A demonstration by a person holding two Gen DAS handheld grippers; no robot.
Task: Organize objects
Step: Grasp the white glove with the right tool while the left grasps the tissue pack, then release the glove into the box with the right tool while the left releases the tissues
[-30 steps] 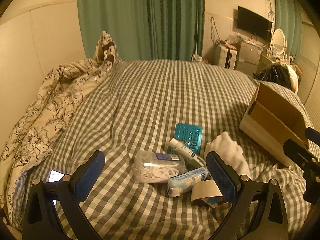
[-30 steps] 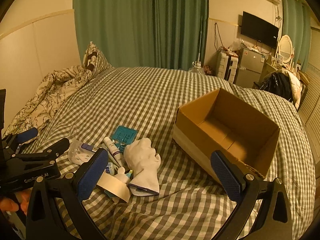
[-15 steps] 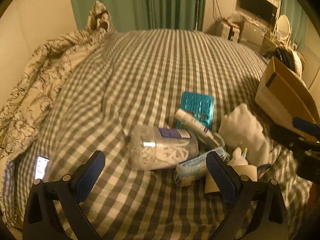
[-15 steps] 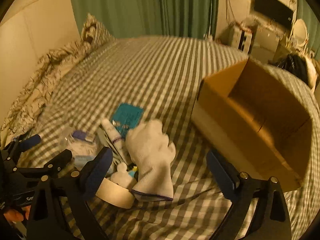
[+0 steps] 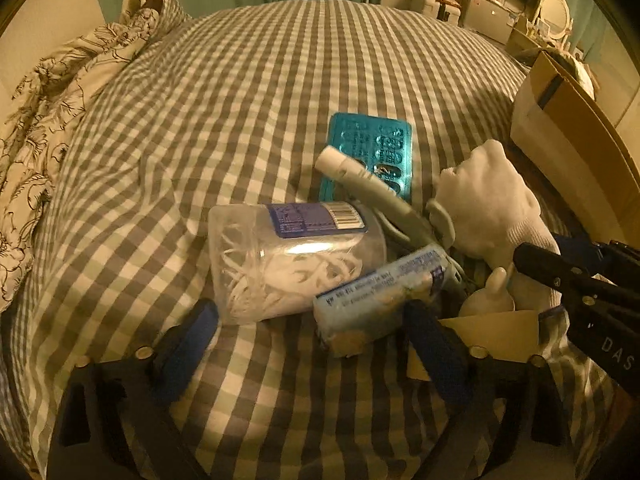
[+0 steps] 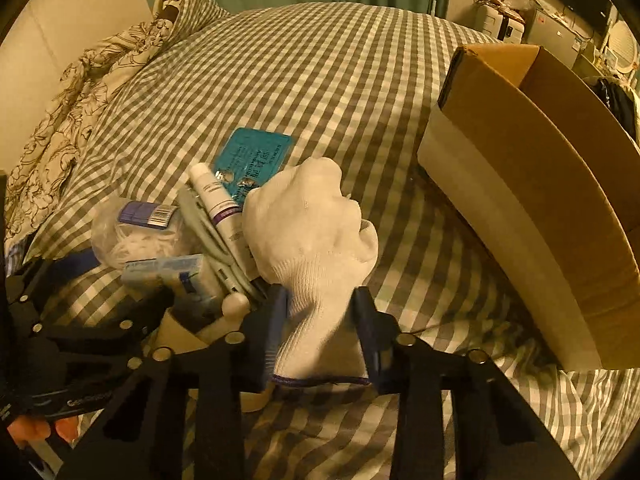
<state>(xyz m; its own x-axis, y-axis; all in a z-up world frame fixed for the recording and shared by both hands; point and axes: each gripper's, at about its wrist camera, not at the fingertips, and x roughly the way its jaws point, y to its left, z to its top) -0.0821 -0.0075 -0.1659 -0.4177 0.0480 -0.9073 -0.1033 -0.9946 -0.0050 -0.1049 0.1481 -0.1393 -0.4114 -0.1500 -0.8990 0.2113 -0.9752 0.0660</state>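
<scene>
A pile lies on the checked bed: a clear tub [image 5: 288, 264] of white picks, a light blue pack [image 5: 376, 292], a white tube [image 5: 360, 180], a teal blister card [image 5: 368, 152], a small white bottle [image 5: 488, 296] and a white glove [image 6: 308, 232]. My left gripper [image 5: 312, 340] hovers low over the tub and the pack, its jaws closing a little; both lie between the pads, and neither pad presses. My right gripper [image 6: 320, 332] is closing on the glove's cuff, with both pads against it. The open cardboard box [image 6: 540, 200] stands to the right.
A floral duvet [image 5: 60, 100] is bunched along the bed's left side with a pillow [image 6: 180, 4] behind it. A beige tape roll [image 5: 492, 332] lies beside the bottle. Green curtains and cluttered furniture stand beyond the bed. A hand [image 6: 36, 432] holds the left gripper.
Both grippers have sunk toward the pile and tilted downward. The right jaws went from wide open to closed around the glove's cuff. The left jaws narrowed slightly.
</scene>
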